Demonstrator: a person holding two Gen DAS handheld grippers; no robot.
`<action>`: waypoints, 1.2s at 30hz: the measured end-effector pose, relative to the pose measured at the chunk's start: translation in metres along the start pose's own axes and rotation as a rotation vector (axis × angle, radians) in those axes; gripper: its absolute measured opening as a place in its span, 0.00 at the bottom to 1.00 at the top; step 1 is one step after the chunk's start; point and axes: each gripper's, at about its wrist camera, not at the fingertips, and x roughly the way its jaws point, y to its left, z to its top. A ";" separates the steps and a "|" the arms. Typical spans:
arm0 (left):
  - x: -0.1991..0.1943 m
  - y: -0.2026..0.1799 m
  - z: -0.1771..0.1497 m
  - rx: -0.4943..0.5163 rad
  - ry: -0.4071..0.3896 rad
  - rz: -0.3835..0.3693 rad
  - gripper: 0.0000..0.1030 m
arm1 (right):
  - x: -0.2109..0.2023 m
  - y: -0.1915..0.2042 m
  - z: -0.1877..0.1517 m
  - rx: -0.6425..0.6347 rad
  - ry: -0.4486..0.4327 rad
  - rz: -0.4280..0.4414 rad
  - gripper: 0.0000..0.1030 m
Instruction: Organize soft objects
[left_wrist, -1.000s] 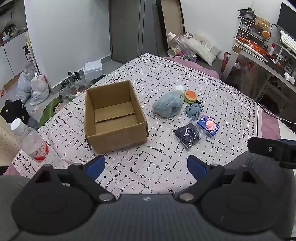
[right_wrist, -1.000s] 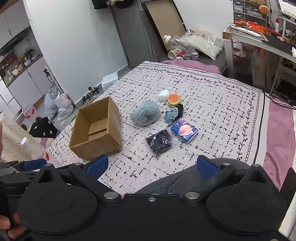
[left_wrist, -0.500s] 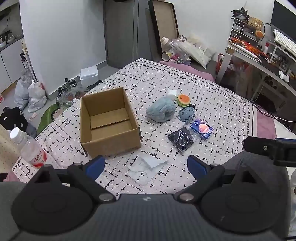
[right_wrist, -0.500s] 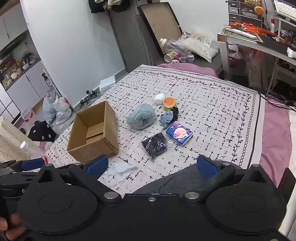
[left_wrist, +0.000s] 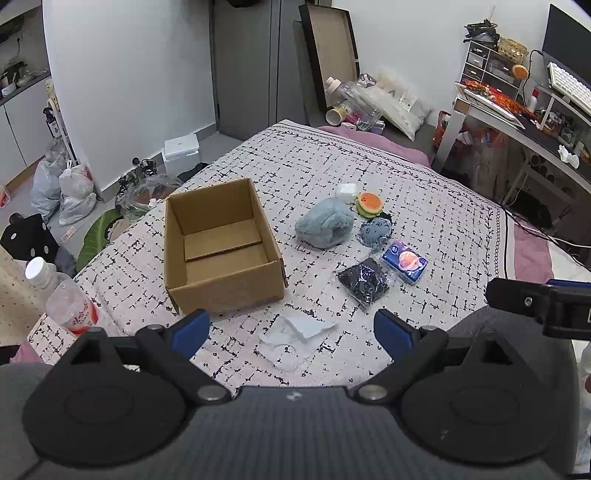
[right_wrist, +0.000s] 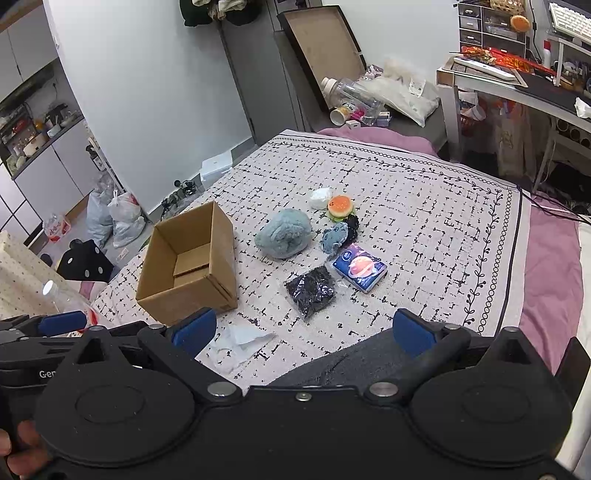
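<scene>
I am holding my left tongs (left_wrist: 291, 326) spread wide and gripping nothing, hanging above the near edge of the bed (left_wrist: 424, 192); my right tongs (right_wrist: 301, 328) are gaping just as wide, also empty. The cardboard box (left_wrist: 221, 251) is sitting open and empty on the bed. To its right are lying a fluffy blue plush (left_wrist: 325, 227), a small blue toy (left_wrist: 376, 230), a burger-shaped squishy (left_wrist: 370, 203), a white wad (left_wrist: 347, 191), a dark packet (left_wrist: 364, 282) and a planet-printed tissue pack (left_wrist: 405, 261) whose lettering I cannot read. In front of the box a clear wrapper (left_wrist: 295, 338) is resting. Left of it a water bottle (left_wrist: 68, 302) is showing a red label, unreadable.
</scene>
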 end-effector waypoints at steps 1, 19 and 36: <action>0.000 0.000 0.000 0.000 0.000 0.000 0.92 | 0.000 0.000 0.000 -0.001 0.000 0.000 1.00; -0.006 -0.003 0.000 0.001 -0.012 -0.008 0.92 | -0.004 0.001 -0.001 -0.001 -0.014 0.006 1.00; -0.010 -0.011 0.000 0.008 -0.032 -0.027 0.92 | -0.007 -0.004 -0.001 0.008 -0.029 -0.002 1.00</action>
